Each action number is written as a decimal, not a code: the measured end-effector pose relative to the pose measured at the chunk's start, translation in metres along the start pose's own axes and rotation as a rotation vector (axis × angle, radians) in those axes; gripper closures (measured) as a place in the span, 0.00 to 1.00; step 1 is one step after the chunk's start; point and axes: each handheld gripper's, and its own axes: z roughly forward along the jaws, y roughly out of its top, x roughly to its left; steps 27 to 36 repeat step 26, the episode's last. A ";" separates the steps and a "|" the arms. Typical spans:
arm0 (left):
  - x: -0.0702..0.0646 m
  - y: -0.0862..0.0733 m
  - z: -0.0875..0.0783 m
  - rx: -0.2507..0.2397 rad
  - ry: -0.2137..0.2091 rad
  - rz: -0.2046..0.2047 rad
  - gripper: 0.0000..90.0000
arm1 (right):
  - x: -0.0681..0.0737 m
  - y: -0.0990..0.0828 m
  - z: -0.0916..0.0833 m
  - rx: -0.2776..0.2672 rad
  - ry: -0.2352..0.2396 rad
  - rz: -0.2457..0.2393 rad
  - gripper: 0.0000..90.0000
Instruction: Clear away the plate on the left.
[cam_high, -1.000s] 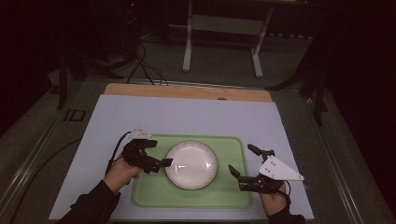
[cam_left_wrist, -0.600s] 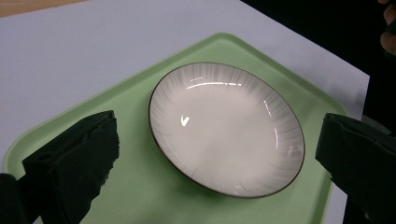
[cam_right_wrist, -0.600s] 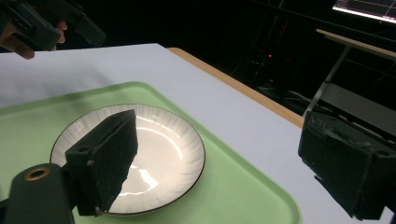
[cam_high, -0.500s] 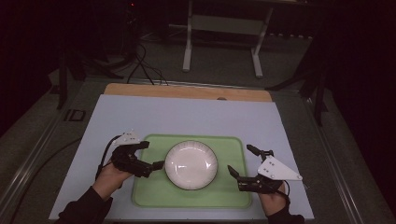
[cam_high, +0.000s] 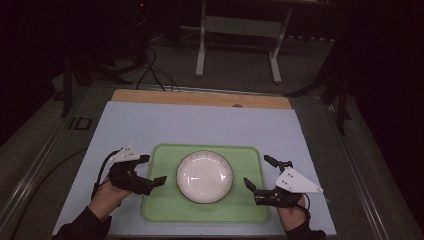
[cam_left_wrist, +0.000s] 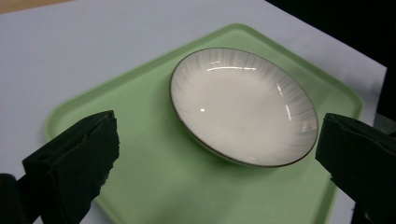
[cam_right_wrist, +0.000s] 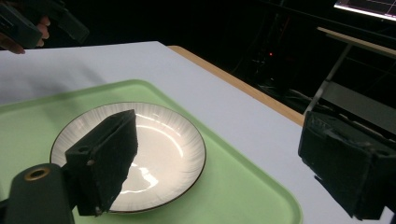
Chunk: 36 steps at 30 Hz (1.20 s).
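Note:
A white plate (cam_high: 205, 176) with a thin dark rim lies in the middle of a green tray (cam_high: 160, 205) on the pale table. My left gripper (cam_high: 154, 169) hovers at the tray's left edge, open, its jaws pointing at the plate and a short gap away from it. In the left gripper view the plate (cam_left_wrist: 243, 105) sits between the wide-apart jaws of the left gripper (cam_left_wrist: 217, 128), nothing held. My right gripper (cam_high: 257, 170) stands open at the tray's right side. In the right gripper view the plate (cam_right_wrist: 154, 149) lies just beyond the spread jaws of the right gripper (cam_right_wrist: 219, 126).
A wooden strip (cam_high: 200, 98) runs along the table's far edge. Beyond it a metal stand (cam_high: 237, 45) and cables (cam_high: 150, 70) sit on the dark floor. Bare table top (cam_high: 200, 127) lies behind the tray. The left gripper (cam_right_wrist: 32, 23) shows far off in the right gripper view.
My left gripper has drawn back to the left, from the plate's rim to the tray's left edge. The right gripper and the plate have stayed put.

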 end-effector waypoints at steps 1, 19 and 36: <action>0.000 0.000 0.000 0.000 0.000 0.000 0.00 | 0.000 0.000 0.000 0.000 0.000 0.000 0.13; 0.010 -0.019 -0.005 -0.020 0.047 -0.006 0.00 | -0.001 -0.003 0.001 0.011 0.011 0.012 0.13; 0.008 -0.021 -0.002 -0.016 0.051 0.013 0.00 | -0.002 -0.005 0.002 0.014 0.016 0.027 0.13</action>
